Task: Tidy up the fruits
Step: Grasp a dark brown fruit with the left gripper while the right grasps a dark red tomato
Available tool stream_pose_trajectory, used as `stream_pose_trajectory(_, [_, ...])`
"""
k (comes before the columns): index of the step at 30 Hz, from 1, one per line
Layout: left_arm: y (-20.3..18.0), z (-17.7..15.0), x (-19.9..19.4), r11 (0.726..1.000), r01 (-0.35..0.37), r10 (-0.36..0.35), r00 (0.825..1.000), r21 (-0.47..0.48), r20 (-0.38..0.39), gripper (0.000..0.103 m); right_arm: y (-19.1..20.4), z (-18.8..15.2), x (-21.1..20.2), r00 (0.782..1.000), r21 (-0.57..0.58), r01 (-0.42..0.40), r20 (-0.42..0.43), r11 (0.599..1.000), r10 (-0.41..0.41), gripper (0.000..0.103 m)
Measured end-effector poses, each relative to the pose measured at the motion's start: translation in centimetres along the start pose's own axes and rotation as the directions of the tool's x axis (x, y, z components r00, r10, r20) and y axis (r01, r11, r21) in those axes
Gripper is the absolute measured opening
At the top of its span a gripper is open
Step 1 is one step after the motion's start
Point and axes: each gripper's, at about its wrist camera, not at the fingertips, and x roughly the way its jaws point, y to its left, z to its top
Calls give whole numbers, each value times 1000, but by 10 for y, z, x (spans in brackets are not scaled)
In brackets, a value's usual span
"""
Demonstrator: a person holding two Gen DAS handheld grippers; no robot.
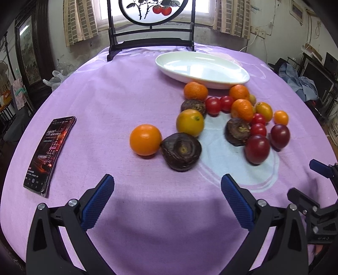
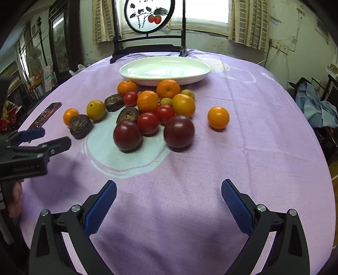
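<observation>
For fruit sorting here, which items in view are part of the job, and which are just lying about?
Part of the job:
- pile of fruit on the cloth
- stray orange fruit
- empty white dish
- left gripper and right gripper, both open

Lying about:
- phone
- painted screen

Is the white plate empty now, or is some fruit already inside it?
Empty. In both views the white plate shows only its bare glossy inside; the fruits all lie on the purple cloth before it.

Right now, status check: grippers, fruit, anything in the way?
Left gripper open, right gripper open, both holding nothing. Fruit pile on the purple cloth, white dish holds no fruit. Phone lies left, clear of the fruit.
</observation>
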Motion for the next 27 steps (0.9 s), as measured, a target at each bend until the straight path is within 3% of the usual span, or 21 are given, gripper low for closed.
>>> stream_pose_trajectory(2, [-1,5,6,1000,-3,3,1000,11,-6,96,2,3,1,1000,-17,-15,0,1000,15,99])
stream_pose_trajectory(6, [-9,15,24,998,18,-15,999,58,-47,72,2,8,3,1000,-28,-23,-4,999,22,100])
stream_pose_trajectory(12, [-7,24,40,998,39,-35,996,46,-83,71,-1,10,9,999,-20,-22,-26,1000,22,100])
stream_pose_trajectory(19, [19,25,32,997,73,-72,992,-3,-101,71,1,10,10,999,-22,-30,-31,999,29,100])
stream_pose_trajectory(22, [20,19,28,995,96,-96,988,-6,-124,57,2,9,12,999,-19,-32,-37,999,31,100])
stream_pose_trajectory(27, [8,13,29,994,108,-105,987,14,-124,56,5,8,9,999,-27,-35,-30,999,34,100])
